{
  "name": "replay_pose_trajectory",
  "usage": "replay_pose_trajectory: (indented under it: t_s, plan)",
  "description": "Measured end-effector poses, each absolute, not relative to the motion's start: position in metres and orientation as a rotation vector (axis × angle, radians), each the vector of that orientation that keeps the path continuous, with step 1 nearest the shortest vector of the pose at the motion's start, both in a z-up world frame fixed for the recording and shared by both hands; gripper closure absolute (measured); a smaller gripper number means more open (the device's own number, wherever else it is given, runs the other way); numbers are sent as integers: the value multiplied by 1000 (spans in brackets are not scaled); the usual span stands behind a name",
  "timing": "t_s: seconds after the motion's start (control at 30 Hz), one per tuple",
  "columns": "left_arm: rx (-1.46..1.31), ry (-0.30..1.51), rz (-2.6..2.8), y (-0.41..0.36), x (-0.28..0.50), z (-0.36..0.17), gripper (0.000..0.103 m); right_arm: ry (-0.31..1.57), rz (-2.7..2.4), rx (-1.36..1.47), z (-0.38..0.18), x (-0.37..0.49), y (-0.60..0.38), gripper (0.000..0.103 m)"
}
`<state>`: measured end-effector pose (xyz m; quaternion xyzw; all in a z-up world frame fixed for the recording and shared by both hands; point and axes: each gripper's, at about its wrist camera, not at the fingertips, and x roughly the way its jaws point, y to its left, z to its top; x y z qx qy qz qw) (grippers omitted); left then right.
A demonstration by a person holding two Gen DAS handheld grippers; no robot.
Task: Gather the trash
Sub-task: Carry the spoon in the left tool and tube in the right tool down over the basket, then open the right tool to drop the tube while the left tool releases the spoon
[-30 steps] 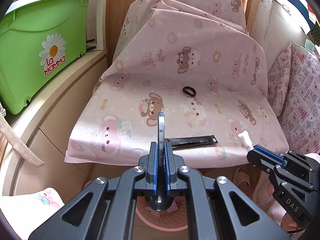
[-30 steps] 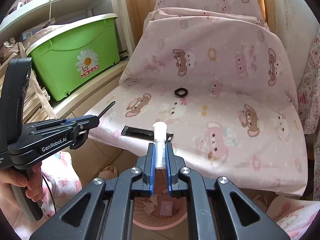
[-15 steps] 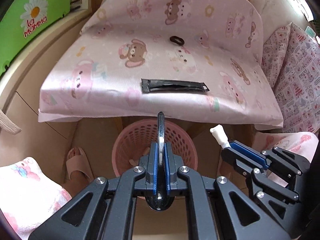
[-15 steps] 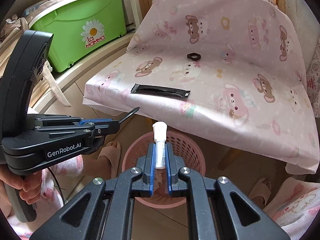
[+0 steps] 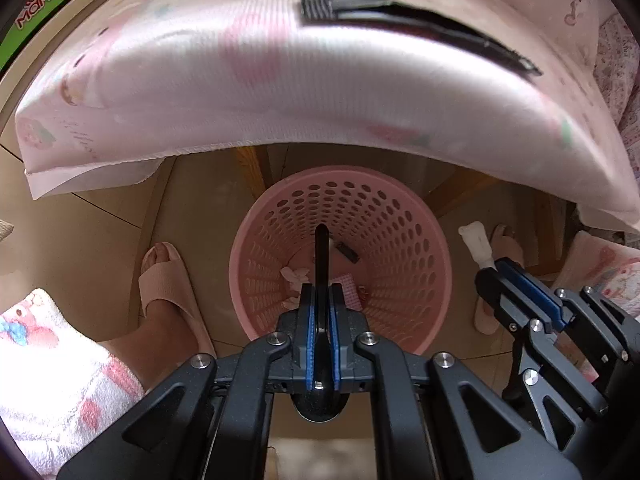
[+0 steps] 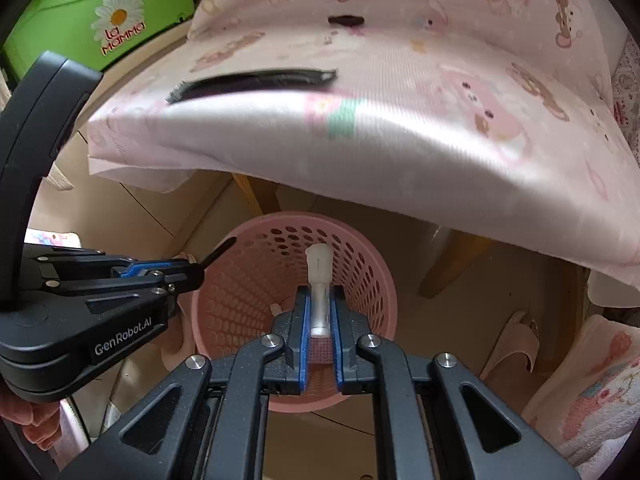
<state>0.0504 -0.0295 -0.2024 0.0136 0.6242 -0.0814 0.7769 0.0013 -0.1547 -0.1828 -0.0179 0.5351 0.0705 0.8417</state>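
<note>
Now both hand-held grippers hover over the pink basket [image 5: 424, 248] — each clamping trash.

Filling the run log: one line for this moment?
left gripper: black spoon | right gripper: white tube | both over pink basket

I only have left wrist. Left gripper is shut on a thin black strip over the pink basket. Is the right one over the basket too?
Observer: Yes. In the right wrist view the right gripper sits above the pink basket, shut on a small white tube.
Operator: Anything left on the cushion besides the black wrapper?
Observer: A small black ring lies farther back on the pink cushion, beyond the black wrapper.
Operator: What's left of the cushion?
Observer: A green bin with a daisy logo.
</note>
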Motion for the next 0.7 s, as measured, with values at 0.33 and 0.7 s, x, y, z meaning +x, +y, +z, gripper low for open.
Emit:
replay_pose_trajectory:
  t_s: [0.33, 0.7]
  plan:
    - [60, 1477, -138, -39, 70, -283, 97, 1221, 87, -34, -257, 15, -154, 93]
    - [150, 1419, -187, -43, 71, -307, 97, 1236, 81, -6, -279, 18, -158, 93]
